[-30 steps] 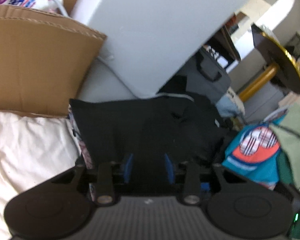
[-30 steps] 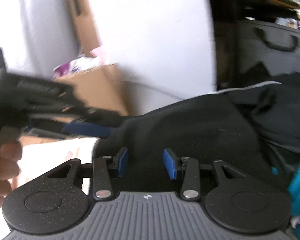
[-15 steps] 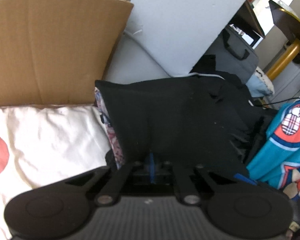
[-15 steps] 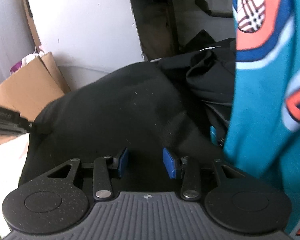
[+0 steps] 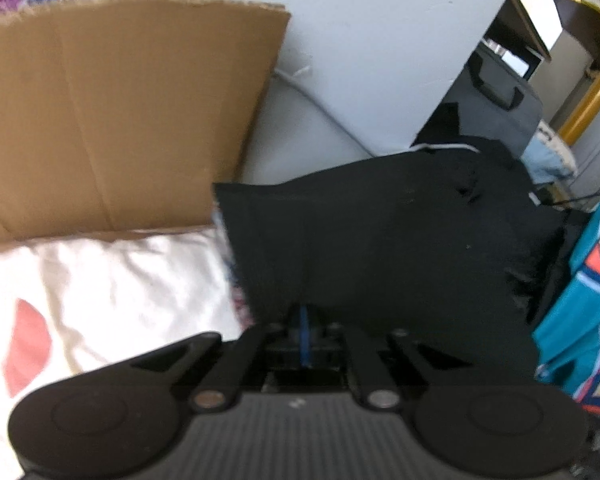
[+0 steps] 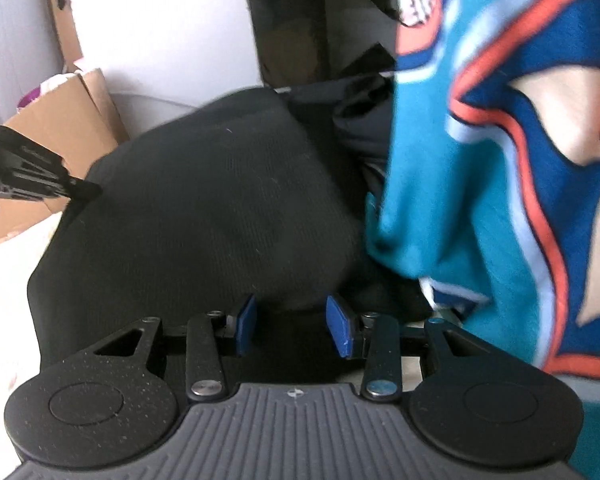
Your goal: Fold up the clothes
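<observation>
i judge folding barely begun: my left gripper [image 5: 304, 334] pinches the black knit garment's [image 5: 380, 248] edge, my right gripper [image 6: 291, 326] hangs half-open and empty, teal printed jersey [image 6: 500, 160] unfolded.

Black right gripper [image 6: 292, 326] with blue pads [image 6: 245, 324], silver pivot screws, ribbed grey housing

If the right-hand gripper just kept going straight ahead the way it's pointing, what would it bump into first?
Most likely the black knitted garment: it fills the space ahead of the open right gripper. The teal patterned jersey hangs just to its right, so depth leaves some doubt.
</observation>
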